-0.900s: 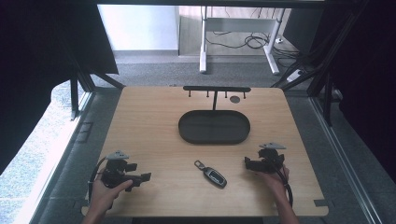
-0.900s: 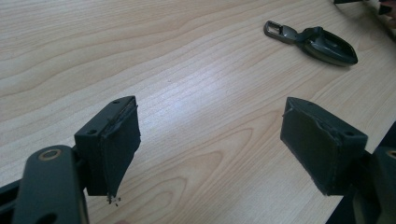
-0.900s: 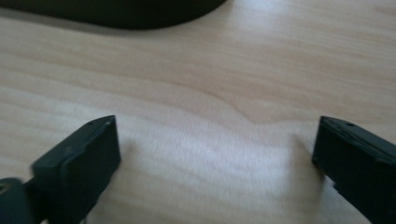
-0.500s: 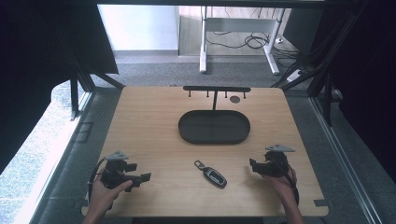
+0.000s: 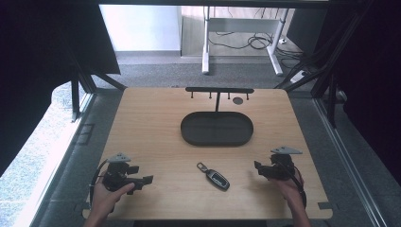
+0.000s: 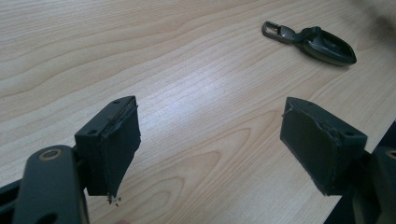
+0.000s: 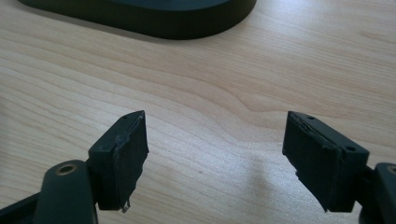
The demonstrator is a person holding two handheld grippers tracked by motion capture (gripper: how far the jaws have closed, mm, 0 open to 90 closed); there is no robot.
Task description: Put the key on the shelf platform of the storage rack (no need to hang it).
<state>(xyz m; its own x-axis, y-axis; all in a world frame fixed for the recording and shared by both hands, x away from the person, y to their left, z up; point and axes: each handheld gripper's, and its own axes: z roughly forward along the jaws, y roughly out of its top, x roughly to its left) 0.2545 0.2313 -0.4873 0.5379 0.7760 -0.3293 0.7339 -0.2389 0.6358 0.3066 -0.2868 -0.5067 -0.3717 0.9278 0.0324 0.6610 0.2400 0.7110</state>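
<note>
Spanning your workspace, the wooden table (image 5: 156, 123) carries a dark oval tray (image 5: 216, 128) past its middle. Your left gripper (image 5: 142, 179) and right gripper (image 5: 259, 169) both rest wide open, holding nothing. Between them, well apart from each, lies the car key fob (image 5: 215, 176).

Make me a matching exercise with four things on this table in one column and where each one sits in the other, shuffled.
Things:
1. key fob
2. oval tray
3. left hand-held gripper
4. right hand-held gripper

Places:
A. near right of the table, jaws open
B. middle of the table, below the hook rack
C. near edge, between the two grippers
D. near left of the table, jaws open

Pairs: 1-C, 2-B, 3-D, 4-A
</note>
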